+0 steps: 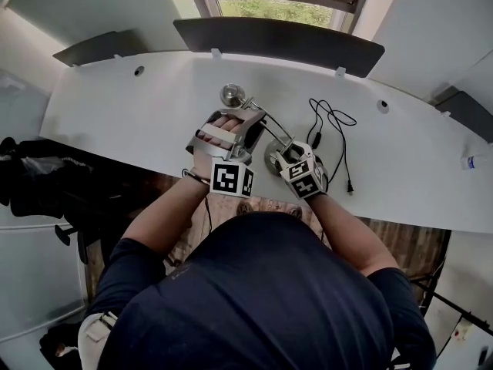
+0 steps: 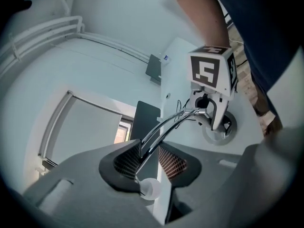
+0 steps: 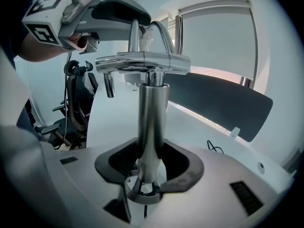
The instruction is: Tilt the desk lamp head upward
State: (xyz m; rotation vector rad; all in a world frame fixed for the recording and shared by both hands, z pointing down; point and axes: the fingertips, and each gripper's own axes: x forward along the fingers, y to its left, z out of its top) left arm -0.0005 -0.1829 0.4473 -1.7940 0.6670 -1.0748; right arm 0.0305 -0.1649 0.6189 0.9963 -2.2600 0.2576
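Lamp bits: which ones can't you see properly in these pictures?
- Lamp head: head view, too small to tell its tilt, and the left tool sits right against it.
- Lamp arm: head view, mostly under that tool.
- Lamp base: head view, partly under the right tool; right gripper view, mostly blocked by the tool's own body.
- Cable plug: head view, too small to see its pins.
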